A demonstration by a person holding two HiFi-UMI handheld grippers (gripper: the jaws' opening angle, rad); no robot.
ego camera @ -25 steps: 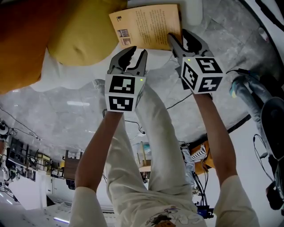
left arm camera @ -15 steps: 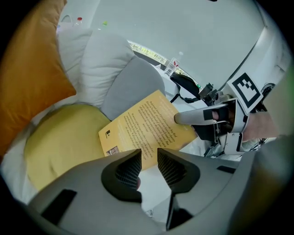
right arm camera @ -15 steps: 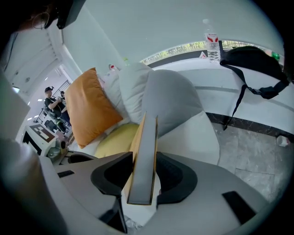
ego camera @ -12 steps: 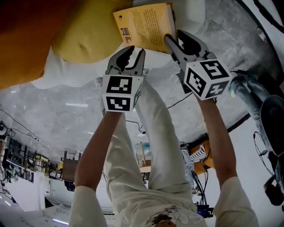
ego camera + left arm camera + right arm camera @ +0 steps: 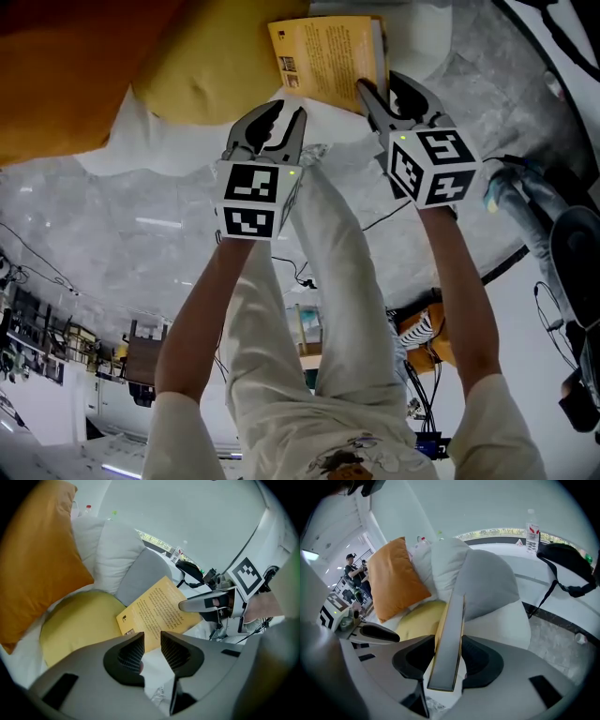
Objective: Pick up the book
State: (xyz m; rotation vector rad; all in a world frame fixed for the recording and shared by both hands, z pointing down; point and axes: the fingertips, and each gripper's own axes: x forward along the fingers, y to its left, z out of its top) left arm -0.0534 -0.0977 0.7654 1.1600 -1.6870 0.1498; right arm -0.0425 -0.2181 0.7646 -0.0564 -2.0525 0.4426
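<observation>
R gripper (image 5: 446, 644): jaws clenched on thin yellow-orange paperback book (image 5: 451, 620), one pad pressed on each cover, grey page edge seen end-on btwn them. Jaws have just been closing. Book is gripped at the edge nearest the person, text-printed cover turned up twd the head cam, far end stretched out over the pillows. Whether it's fully clear of them can't be told.

L gripper (image 5: 152, 640): jaws released, narrow gap left btwn the ribbed pads, nothing in it. It's held just beside the R gripper, to the book's left, not touching the book.

Around the book: round yellow fabric cushion (image 5: 79, 625), w/ the book's left corner seen over it in L gripper view. Beyond that, a grey fabric pillow (image 5: 487, 583) and a white fabric pillow (image 5: 117, 557) are propped upright side by side. A large orange square pillow (image 5: 42, 569) is leaned at far left. All are set on a white upholstered surface (image 5: 506, 620). Grey marbled floor (image 5: 141, 234) is seen beside it in head view.
</observation>
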